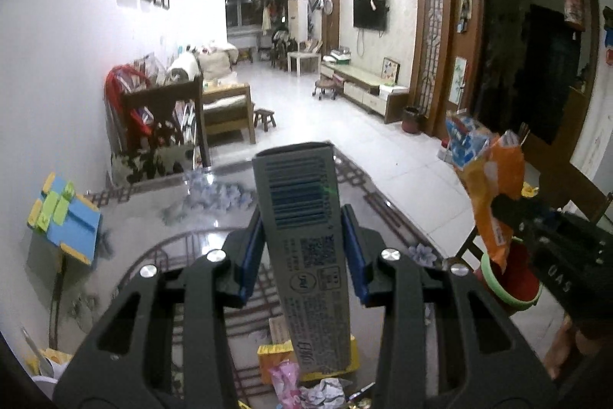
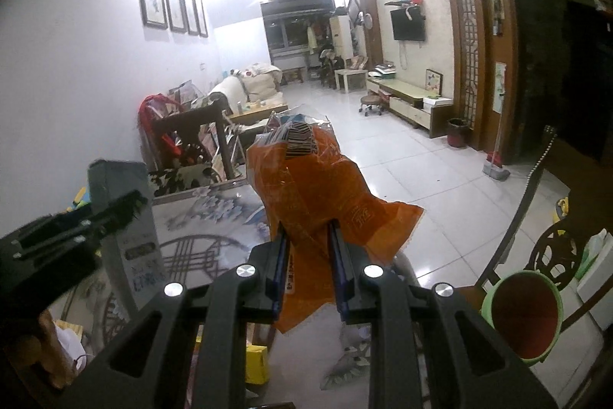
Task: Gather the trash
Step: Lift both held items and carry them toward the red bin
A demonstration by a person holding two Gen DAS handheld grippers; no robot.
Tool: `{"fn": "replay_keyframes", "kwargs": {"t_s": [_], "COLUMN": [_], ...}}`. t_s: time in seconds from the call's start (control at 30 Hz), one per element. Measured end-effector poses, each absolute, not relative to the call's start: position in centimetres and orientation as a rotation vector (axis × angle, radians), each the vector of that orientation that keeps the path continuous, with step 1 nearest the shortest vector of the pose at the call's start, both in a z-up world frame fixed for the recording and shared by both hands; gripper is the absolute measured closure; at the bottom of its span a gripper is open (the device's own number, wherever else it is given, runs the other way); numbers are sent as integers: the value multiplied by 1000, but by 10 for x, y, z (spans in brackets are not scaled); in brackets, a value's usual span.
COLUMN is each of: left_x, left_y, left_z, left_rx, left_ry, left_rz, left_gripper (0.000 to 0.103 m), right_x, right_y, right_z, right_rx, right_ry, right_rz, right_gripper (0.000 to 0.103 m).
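My left gripper (image 1: 302, 217) is shut on a long grey carton (image 1: 306, 229) with a blue barcode, held up above the glass table (image 1: 184, 229). My right gripper (image 2: 308, 230) is shut on a crumpled orange plastic wrapper (image 2: 306, 175), also held in the air. In the left wrist view the right gripper (image 1: 505, 207) with the orange wrapper (image 1: 494, 186) hangs at the right, over a red bin with a green rim (image 1: 511, 284). In the right wrist view the left gripper (image 2: 126, 206) and grey carton (image 2: 122, 217) are at the left, and the bin (image 2: 523, 317) is lower right.
More trash lies on the table below the carton: a yellow packet (image 1: 272, 357), a pink wrapper (image 1: 285, 382) and crumpled paper (image 1: 325, 391). A blue and yellow toy stand (image 1: 65, 217) is at the table's left. A dark wooden chair (image 2: 551, 255) stands beside the bin.
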State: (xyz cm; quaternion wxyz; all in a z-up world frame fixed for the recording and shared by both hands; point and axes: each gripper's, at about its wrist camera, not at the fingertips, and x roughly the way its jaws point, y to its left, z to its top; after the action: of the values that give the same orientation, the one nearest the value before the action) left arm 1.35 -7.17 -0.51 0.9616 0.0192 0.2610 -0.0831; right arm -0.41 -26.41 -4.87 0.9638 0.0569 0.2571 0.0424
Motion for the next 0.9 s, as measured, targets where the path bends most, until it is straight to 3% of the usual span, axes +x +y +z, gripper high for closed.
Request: {"fn": "replay_keyframes", "kwargs": {"t_s": [0.5,0.9], "left_x": [14,50], "left_y": [-81,-130], "left_z": [14,-23], "left_rx": [-23,-6], "left_ry": [535,656], "left_rz": [-248,-377], "left_gripper": [65,65], "right_x": [-10,-10], "right_y": [-278,-330], "right_z": [-46,-63], "right_rx": [130,174], "right_ry": [544,591], "right_rz": [39,-81], "right_gripper": [83,83]}}
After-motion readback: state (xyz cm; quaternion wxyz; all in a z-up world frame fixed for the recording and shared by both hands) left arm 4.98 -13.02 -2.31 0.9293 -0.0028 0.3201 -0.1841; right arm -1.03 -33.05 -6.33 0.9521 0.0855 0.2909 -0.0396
